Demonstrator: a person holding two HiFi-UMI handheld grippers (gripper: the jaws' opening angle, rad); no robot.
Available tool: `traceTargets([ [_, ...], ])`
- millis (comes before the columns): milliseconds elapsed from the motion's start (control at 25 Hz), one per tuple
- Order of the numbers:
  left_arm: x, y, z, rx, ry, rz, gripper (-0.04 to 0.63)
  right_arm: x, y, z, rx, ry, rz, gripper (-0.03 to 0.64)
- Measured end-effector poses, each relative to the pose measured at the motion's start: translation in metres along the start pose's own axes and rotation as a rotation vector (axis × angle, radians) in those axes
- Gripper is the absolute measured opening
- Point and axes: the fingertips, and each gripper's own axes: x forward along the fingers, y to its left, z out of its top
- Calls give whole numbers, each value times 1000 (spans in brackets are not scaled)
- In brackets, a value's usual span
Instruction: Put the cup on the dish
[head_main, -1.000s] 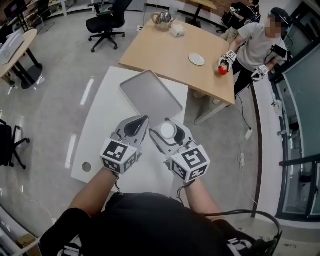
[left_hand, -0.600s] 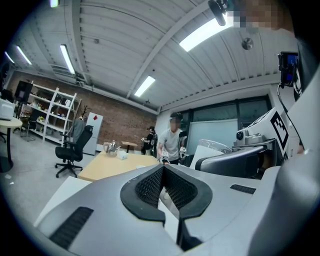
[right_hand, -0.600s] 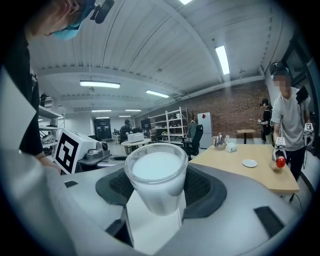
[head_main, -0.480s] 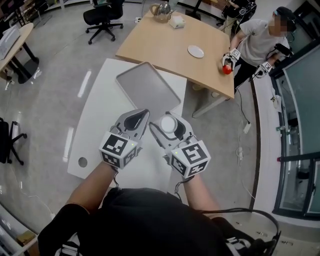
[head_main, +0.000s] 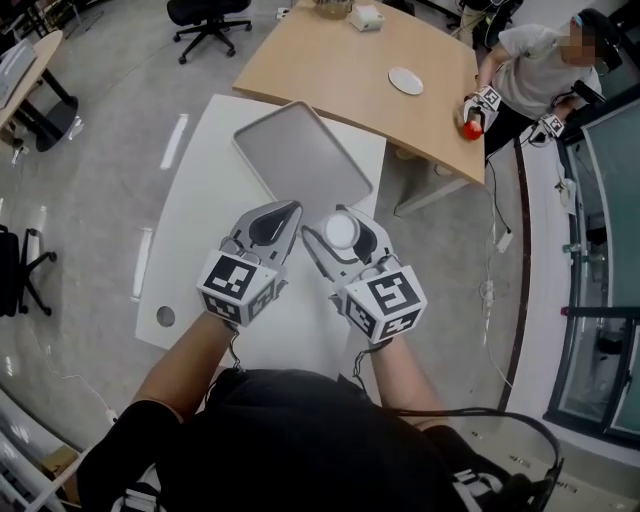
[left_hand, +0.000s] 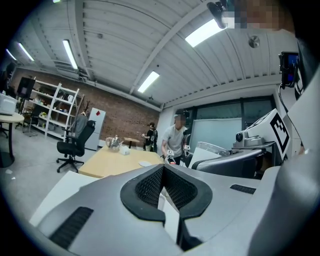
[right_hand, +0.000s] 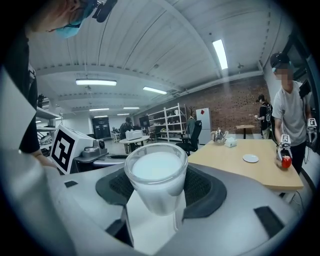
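Note:
A clear cup (head_main: 341, 230) with a white filling sits upright between the jaws of my right gripper (head_main: 340, 238), which is shut on it above the near part of the white table (head_main: 200, 210). In the right gripper view the cup (right_hand: 156, 175) fills the space between the black pads (right_hand: 202, 187). A small white dish (head_main: 406, 80) lies on the wooden table (head_main: 330, 60) beyond; it also shows far off in the right gripper view as the dish (right_hand: 250, 158). My left gripper (head_main: 275, 222) hovers beside the right one, jaws shut and empty (left_hand: 162, 167).
A grey tray (head_main: 300, 160) lies on the white table just ahead of both grippers. At the wooden table's right end a person (head_main: 540, 70) with marker grippers holds a red object (head_main: 472, 128). A kettle (right_hand: 218, 135) stands at its far end. Office chairs (head_main: 205, 20) are at the back left.
The two tables have slid down and nearer in the head view; both grippers sit slightly further forward, closer to the tray. The cup stays held in the right gripper.

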Motion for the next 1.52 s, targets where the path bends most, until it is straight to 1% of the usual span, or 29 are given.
traceTargets([
  [400,53,53,-36,-15,37,59,8,59,-49,-25,12,22,2,265],
  [720,102,92,-71,-13,53,84,6,109,-92,-57,28,43,-9,265],
  [1040,149,125,-112,-17,98,100,6,153,-135,-95,54,70,-17,265],
  [1240,170,153,-132,5,120,118,8,179,-155,-113,20,86,-37,265],
  [1400,185,176,-144,-5,129,146,8,195,-168,-128,6,98,-48,265],
  [1520,200,188,-150,2,131,169,8,206,-182,-137,0,104,-48,265],
])
